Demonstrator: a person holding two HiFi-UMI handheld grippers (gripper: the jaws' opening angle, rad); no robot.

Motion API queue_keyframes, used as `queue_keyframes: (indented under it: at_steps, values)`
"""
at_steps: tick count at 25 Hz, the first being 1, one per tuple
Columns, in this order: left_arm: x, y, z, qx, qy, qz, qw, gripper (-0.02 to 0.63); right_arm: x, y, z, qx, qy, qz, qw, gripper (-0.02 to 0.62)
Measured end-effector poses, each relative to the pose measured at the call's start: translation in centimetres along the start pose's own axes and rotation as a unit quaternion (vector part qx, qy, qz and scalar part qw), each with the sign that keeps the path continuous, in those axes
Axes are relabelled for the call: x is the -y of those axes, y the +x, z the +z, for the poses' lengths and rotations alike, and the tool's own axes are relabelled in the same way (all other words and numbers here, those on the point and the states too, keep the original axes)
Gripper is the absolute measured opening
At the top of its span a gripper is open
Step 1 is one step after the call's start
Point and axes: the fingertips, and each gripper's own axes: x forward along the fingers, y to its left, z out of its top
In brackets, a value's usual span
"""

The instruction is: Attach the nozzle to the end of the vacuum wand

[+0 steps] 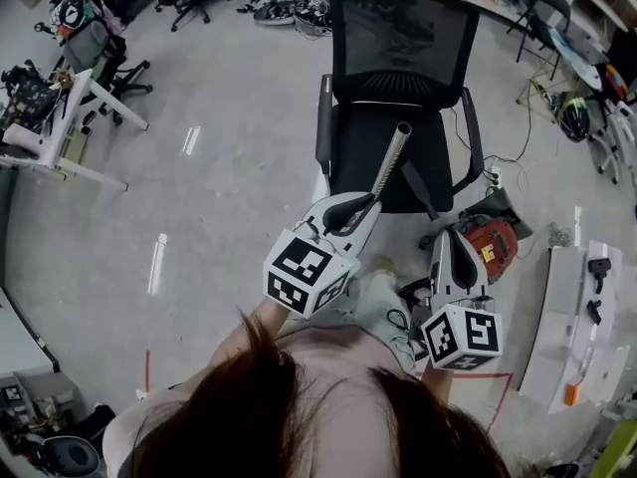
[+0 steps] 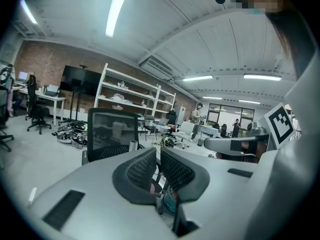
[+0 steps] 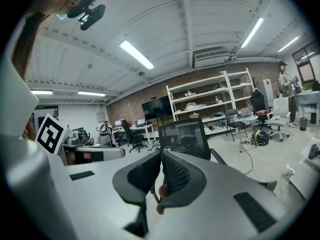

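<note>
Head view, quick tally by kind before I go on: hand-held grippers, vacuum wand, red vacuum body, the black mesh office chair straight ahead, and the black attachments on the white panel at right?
hand-held grippers: 2
vacuum wand: 1
red vacuum body: 1
black mesh office chair: 1
black attachments on the white panel: 2
Total: 7

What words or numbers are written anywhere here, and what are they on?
No words or numbers can be read in any view.
Left cube and right cube: black-and-white square patterns only, no letters.
Red vacuum: a small pale label, too small to read.
</note>
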Motion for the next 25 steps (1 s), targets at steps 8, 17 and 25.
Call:
queue_keyframes:
  at_steps: [8,17,25]
  values:
    - [-0.9,3.8,0.3,0.002,-0.029,0.063,0.9976,0.018,3.8,2.5,1.5,-0.026,-0.025,0.049,0.998,0.028]
    - [-1.7,7.5,0.5,0.004,-0.047,0.113,0.9924,0.018,8.3,4.4,1.9,-0.053,-0.046,0.073,0.995,0.028]
    - [-3.3,10.5,-0.6,-0.008,-0.062,0.149,0.9868,0.02,11.6,6.2,2.3,-0.063,-0.066,0.084,0.992,0.028]
